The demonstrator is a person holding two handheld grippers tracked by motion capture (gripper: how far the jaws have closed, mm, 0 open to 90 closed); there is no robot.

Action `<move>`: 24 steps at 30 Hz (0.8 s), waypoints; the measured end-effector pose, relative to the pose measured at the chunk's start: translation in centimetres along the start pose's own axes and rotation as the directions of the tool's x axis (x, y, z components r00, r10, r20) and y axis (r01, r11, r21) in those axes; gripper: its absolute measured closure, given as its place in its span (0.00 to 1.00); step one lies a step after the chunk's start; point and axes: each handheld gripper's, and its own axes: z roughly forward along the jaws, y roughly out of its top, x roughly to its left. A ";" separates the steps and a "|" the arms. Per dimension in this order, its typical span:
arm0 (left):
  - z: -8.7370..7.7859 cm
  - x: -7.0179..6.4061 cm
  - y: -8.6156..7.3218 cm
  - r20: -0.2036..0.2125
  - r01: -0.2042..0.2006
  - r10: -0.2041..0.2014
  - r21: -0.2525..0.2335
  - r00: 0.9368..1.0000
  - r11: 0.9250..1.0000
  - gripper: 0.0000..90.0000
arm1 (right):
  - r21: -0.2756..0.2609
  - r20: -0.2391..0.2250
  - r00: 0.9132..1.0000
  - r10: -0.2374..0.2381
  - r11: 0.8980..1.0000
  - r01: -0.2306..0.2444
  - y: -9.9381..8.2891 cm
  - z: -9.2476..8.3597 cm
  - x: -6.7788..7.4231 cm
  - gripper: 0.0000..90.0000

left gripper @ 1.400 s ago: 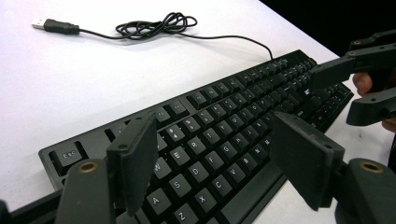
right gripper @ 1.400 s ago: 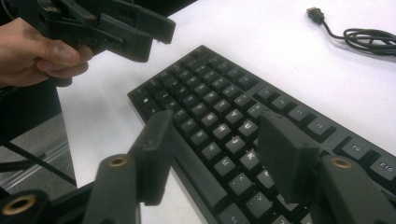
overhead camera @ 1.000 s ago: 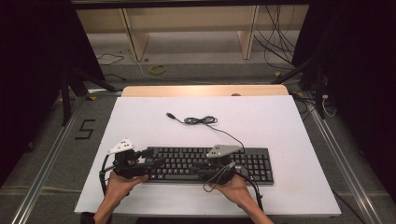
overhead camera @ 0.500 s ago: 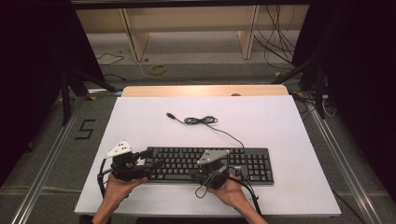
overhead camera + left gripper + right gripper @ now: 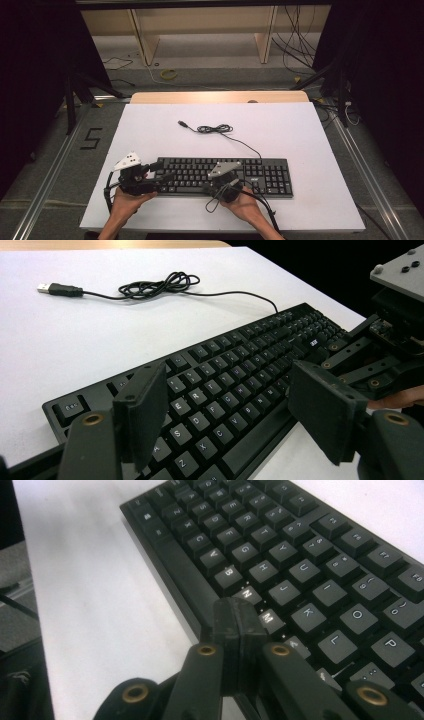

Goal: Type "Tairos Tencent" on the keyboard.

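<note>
A black keyboard (image 5: 225, 175) (image 5: 235, 385) (image 5: 300, 565) lies along the near side of the white table (image 5: 280, 135). Its thin black cable (image 5: 216, 129) (image 5: 155, 286) is bundled behind it and ends in a loose USB plug (image 5: 183, 123) (image 5: 52, 288). My left gripper (image 5: 162, 182) (image 5: 227, 385) is open, its two jaws spread over the keyboard's left end and gripping nothing. My right gripper (image 5: 211, 187) (image 5: 237, 611) is shut and holds nothing. Its joined tips sit low over the front row, by the N and M keys and the space bar.
A wooden board (image 5: 220, 96) borders the table's far edge. Beyond it are shelf legs, floor cables and a yellow ring (image 5: 168, 74). A "5" mark (image 5: 91, 138) is on the floor at left. Bare white surface lies behind and to the right of the keyboard.
My right hand has shifted a little down and toward the keyboard's front edge. The left hand and the keyboard have stayed put.
</note>
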 end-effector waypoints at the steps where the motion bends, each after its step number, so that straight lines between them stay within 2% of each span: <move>1: 0.0 0.0 0.0 0.000 0.001 -0.001 0.001 1.000 1.000 0.35 | 0.007 0.004 1.000 -0.003 1.000 0.003 -0.1 0.1 0.0 1.00; 5: 0.0 -0.1 0.0 0.000 -0.005 0.005 0.001 1.000 1.000 0.35 | 0.010 0.013 1.000 -0.009 1.000 0.009 -0.3 0.5 0.0 1.00; 8: 0.0 -0.1 0.0 0.000 -0.002 0.002 -0.001 1.000 1.000 0.35 | 0.015 0.031 0.999 -0.032 0.999 0.031 -0.2 0.6 0.1 1.00; 13: 0.1 -0.1 -0.1 -0.001 -0.003 0.003 0.007 1.000 1.000 0.35 | 0.019 0.019 1.000 -0.006 1.000 0.006 0.0 0.5 0.0 1.00; 16: 0.1 -0.1 -0.1 -0.002 -0.004 0.004 0.009 1.000 1.000 0.35 | -0.017 -0.003 1.000 0.030 0.999 -0.030 0.1 -0.1 -0.4 1.00; 24: 0.1 0.2 -0.2 -0.008 -0.001 0.001 0.019 1.000 1.000 0.35 | -0.080 -0.014 0.998 0.064 0.995 -0.064 0.6 -1.5 -1.2 0.95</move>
